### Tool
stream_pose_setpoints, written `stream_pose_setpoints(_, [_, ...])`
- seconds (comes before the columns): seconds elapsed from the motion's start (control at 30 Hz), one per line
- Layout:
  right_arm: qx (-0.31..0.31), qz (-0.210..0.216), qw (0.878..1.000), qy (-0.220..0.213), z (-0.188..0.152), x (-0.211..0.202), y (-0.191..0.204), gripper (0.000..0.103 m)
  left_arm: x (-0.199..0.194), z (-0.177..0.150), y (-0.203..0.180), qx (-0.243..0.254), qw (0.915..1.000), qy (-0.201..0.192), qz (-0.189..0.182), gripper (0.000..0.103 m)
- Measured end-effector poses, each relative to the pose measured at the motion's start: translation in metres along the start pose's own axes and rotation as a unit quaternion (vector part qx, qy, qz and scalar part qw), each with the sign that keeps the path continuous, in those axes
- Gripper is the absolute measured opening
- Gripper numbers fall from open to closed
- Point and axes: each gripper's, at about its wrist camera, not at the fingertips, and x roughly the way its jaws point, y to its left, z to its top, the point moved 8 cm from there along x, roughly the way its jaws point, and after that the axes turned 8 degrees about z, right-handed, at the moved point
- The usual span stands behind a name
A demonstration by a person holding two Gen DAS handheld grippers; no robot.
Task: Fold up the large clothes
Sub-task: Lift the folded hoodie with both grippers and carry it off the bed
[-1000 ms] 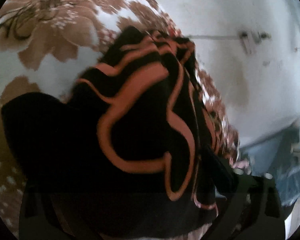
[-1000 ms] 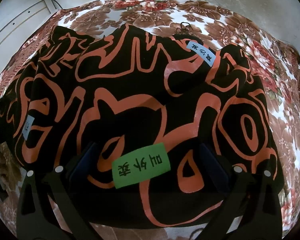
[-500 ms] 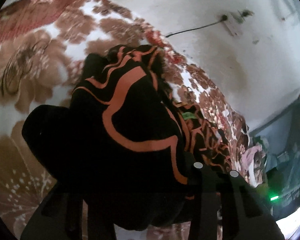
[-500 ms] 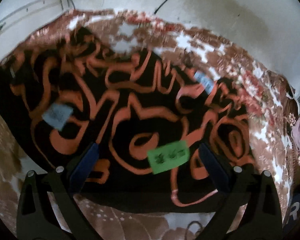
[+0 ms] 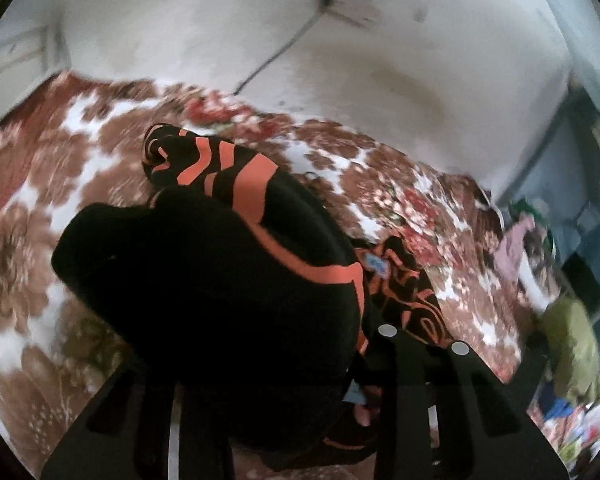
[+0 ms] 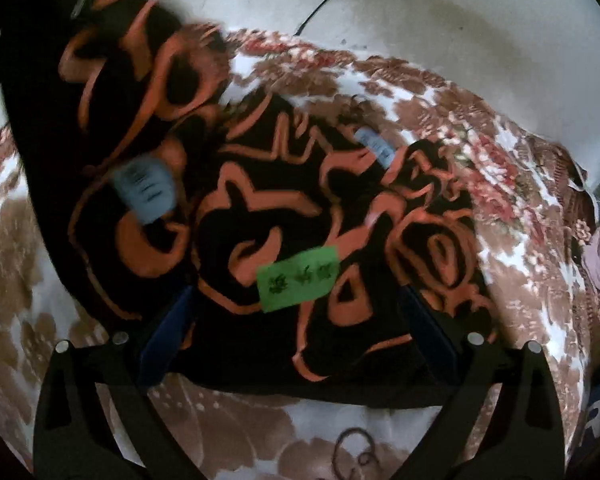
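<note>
A floral blanket [image 6: 440, 92] in brown, red and white covers the whole work surface, and behind it rises a stained white wall [image 5: 380, 40] with a thin dark cable [image 5: 276, 56] running down it. Past the blanket's far corner sits a blurred heap of pink and green clutter [image 5: 568, 332].

On the blanket lies the black garment [image 6: 340, 208] with its orange swirls, a green label [image 6: 298, 278] near its front edge and a grey-blue tag [image 6: 144, 190] on the flap rising off it. That flap is bunched up in the left gripper [image 5: 284, 360], whose jaws are closing narrow with the cloth between them.

The right gripper [image 6: 296, 320] stands wide, blue-padded fingers [image 6: 168, 332] straddling the garment's near edge by the green label; whether the pads touch the cloth I cannot tell.
</note>
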Motion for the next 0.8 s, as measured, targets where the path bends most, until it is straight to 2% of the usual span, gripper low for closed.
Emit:
stream_pose_setpoints(0.07, [0.004,0.006,1.000,0.000,-0.004,0.006,0.002,0.098,-0.001,0.001,-0.026,0.040,0.9992,-0.004,0.003,0.026])
stream_pose_setpoints(0.2, [0.025,0.022,0.999,-0.006,-0.004,0.003,-0.001,0.098,0.006,0.001,-0.058,0.073,0.9974,0.000,-0.003,0.024])
stream_pose_setpoints(0.3, [0.042,0.032,0.999,-0.011,-0.008,-0.004,-0.007,0.098,0.008,0.000,-0.085,0.124,0.9923,-0.004,0.001,0.023])
stream_pose_setpoints(0.4, [0.052,0.036,0.998,-0.018,-0.014,-0.016,-0.014,0.098,0.010,-0.004,-0.115,0.152,0.9882,-0.004,-0.016,0.023])
stream_pose_setpoints(0.57, [0.075,0.036,0.996,-0.023,-0.027,-0.025,-0.022,0.098,0.016,-0.022,-0.173,0.232,0.9718,0.000,-0.043,0.021])
stream_pose_setpoints(0.7, [0.106,0.045,0.993,-0.022,-0.043,-0.027,-0.032,0.098,0.028,-0.050,-0.221,0.312,0.9473,0.023,-0.068,0.021])
stream_pose_setpoints(0.8, [0.118,0.045,0.992,-0.025,-0.057,-0.034,-0.043,0.098,0.035,-0.072,-0.250,0.386,0.9172,0.047,-0.088,0.021])
